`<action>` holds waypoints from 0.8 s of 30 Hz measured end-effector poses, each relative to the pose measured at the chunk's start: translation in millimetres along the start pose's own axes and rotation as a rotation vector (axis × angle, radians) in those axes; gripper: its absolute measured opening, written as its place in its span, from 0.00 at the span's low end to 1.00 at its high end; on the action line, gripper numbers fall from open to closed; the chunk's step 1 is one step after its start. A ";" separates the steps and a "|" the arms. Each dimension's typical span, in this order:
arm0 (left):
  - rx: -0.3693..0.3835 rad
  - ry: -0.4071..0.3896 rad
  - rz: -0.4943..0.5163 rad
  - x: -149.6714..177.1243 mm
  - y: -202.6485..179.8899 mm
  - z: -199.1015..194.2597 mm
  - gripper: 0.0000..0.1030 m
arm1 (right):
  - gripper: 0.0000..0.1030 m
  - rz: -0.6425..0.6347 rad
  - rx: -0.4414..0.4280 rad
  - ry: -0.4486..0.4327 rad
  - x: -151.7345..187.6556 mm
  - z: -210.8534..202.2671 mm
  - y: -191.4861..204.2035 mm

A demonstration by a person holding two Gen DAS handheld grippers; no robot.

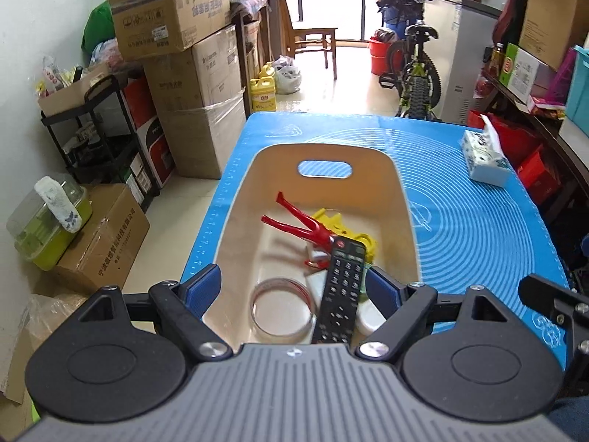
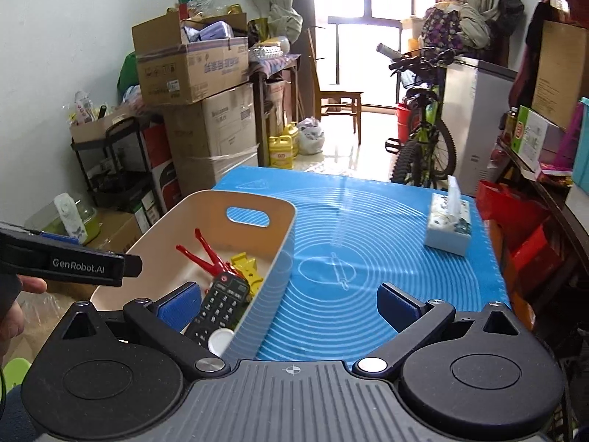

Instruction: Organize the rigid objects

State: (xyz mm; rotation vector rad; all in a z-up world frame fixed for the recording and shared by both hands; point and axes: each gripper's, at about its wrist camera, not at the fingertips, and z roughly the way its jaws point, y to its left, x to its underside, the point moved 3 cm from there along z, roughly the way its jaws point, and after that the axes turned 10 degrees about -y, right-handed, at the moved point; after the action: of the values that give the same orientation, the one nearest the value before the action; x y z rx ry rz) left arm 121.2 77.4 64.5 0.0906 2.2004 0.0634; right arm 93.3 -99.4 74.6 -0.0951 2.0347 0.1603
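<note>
Risk: the black remote (image 1: 340, 291) leaned on clutter inside the beige bin (image 1: 235, 221) and could slide or catch a finger. It lay over red pliers (image 1: 298, 226), by a yellow part (image 1: 342, 226). Left hand-held gripper (image 1: 294, 287) gaped wide, empty; right hand-held gripper (image 2: 291, 305) likewise, above the table (image 2: 368, 228).

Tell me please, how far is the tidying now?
Nearly done, it seems. The bin already holds the remote, red pliers, a yellow part, a tape ring and a white lid. The left gripper and right gripper are open, holding nothing. Only the tissue box is on the mat, perhaps not part of the job.
</note>
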 end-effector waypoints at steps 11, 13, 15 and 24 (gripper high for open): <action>-0.009 -0.033 0.016 29.5 -22.2 -41.1 0.83 | 0.98 0.042 0.036 0.002 30.9 -52.4 -16.2; -0.008 -0.035 0.026 37.5 -26.0 -47.3 0.83 | 0.98 0.051 0.033 0.000 36.8 -60.1 -17.5; -0.004 -0.034 0.035 43.4 -29.5 -51.5 0.83 | 0.98 0.048 0.035 0.000 42.3 -66.9 -18.0; 0.010 -0.058 0.063 77.4 -45.9 -65.2 0.83 | 0.98 0.062 0.057 0.009 68.1 -88.2 -26.1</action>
State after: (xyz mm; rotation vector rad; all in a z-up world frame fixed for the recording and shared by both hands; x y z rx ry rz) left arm 21.0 37.7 37.2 0.1651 2.1400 0.0843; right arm -11.7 -138.7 51.3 0.0031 2.0502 0.1405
